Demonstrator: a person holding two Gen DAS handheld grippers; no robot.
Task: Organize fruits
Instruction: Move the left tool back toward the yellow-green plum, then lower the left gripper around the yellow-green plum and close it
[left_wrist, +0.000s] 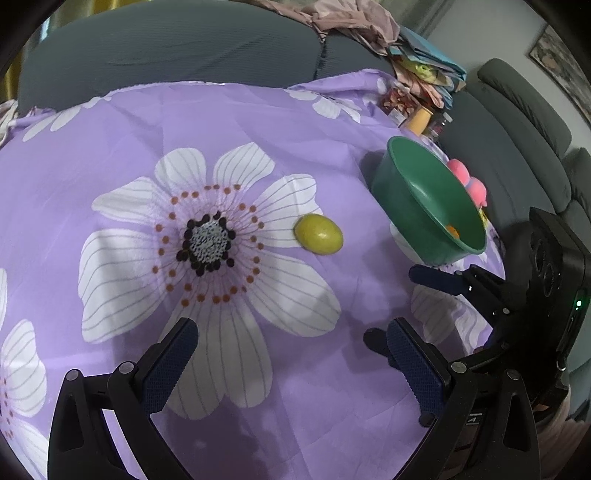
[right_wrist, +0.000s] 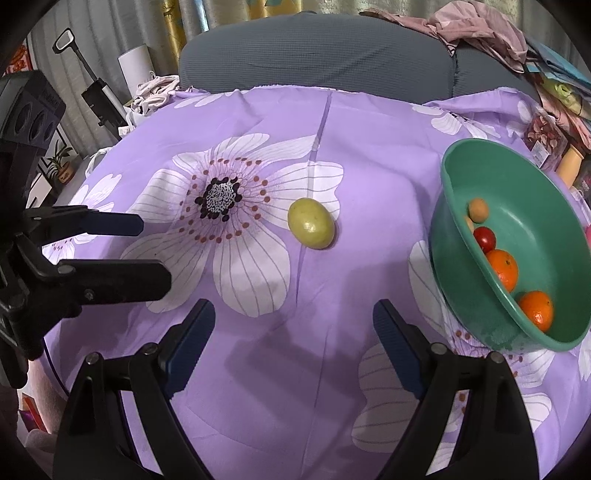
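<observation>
Yellow-green oval fruit (right_wrist: 311, 223) is seen lying on the purple floral cloth (right_wrist: 369, 184), at 9 o'clock of the green bowl (right_wrist: 535, 236); long axis runs 10-to-4. Left gripper (left_wrist: 291, 339) and right gripper (right_wrist: 293, 319) are spread, empty. No legible writing is found.

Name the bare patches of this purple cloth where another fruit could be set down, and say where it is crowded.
Free: the big white flower left of the green fruit, and the cloth between both open grippers. Crowded: the right edge, around the green bowl and clutter behind.
</observation>
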